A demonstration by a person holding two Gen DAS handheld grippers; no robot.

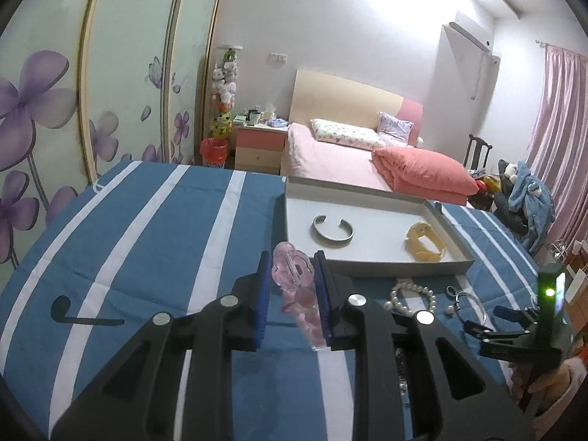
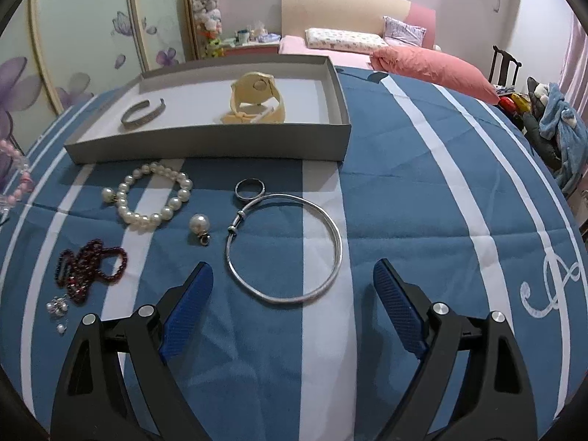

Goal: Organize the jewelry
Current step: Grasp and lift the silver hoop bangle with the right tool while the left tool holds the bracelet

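1. bedspread (image 2: 422, 191), blue with white stripes, carries the whole layout; a shallow grey tray (image 2: 205, 143) sits on it toward the far side.
2. inside the tray lie a silver cuff (image 2: 143, 114) on the left and a cream watch (image 2: 257, 99) on the right, well apart from each other.
3. the left gripper (image 1: 292, 275) is clenched on a pink bead bracelet (image 1: 294, 272), held up off the bedspread just before the tray's near left corner; part of the bracelet hangs down between the blue pads (image 1: 262, 294).
4. the right gripper (image 2: 294, 286) is released, its jaws spread wide with nothing pressed between them, poised over the near arc of a thin silver bangle (image 2: 332, 231) lying flat on the bedspread.
5. a small silver ring (image 2: 250, 188) touches the bangle's far edge.
6. a pearl bracelet (image 2: 154, 198) lies just before the tray, with a loose pearl earring (image 2: 199, 225) between it and the bangle.
7. dark red beads (image 2: 90, 268) are heaped at the left, with small pearl studs (image 2: 58, 308) beside them.
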